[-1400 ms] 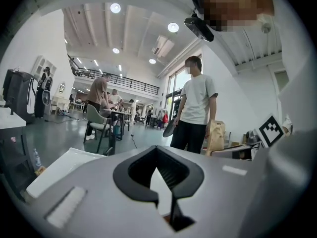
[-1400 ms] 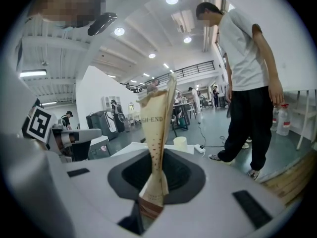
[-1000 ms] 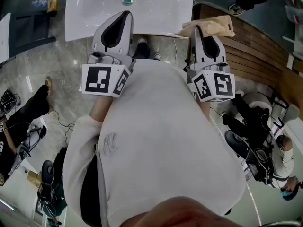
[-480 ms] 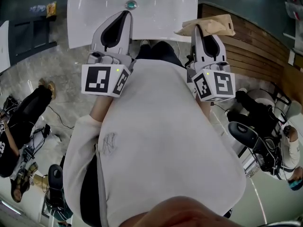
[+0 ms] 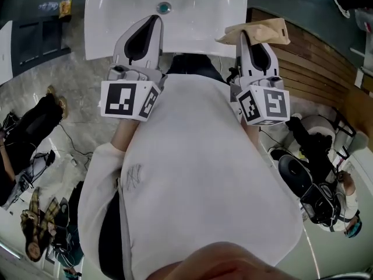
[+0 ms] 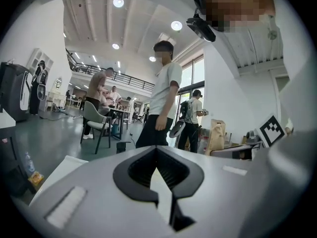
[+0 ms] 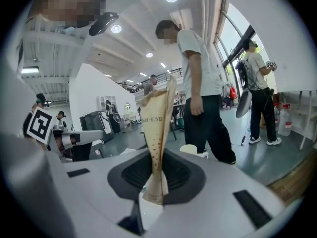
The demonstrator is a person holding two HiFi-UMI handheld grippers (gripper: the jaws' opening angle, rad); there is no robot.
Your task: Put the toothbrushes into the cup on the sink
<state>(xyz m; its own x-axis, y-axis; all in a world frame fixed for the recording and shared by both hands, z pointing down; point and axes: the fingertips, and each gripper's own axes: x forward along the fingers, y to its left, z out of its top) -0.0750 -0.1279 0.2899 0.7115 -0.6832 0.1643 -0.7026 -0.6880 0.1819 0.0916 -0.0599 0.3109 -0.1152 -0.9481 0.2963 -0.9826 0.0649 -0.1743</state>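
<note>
Presently, the person stands at the near edge of the sink (image 5: 192, 16), both grippers held level and pointing over its front rim. The left gripper (image 5: 154, 20) has its jaws together with nothing between them, its tip over the basin just short of the drain (image 5: 164, 7). The right gripper (image 5: 243, 37) is clamped on a flat beige paper packet (image 7: 157, 133), which stands up from the jaws and projects past the sink's right-hand corner. No bare toothbrush shows in any view; the packet is judged to contain them, though its contents cannot be confirmed. A pale cup-like object (image 7: 194, 149) sits ahead of the right gripper, apparently at the far side of the sink; its identity is uncertain. The task is judged to be at the approach stage, nothing yet placed. To do the step well, bring the packet in over the basin, steady it with the free left gripper near its loose end, and keep the pinch firm, since thin paper may slip or buckle.
</note>
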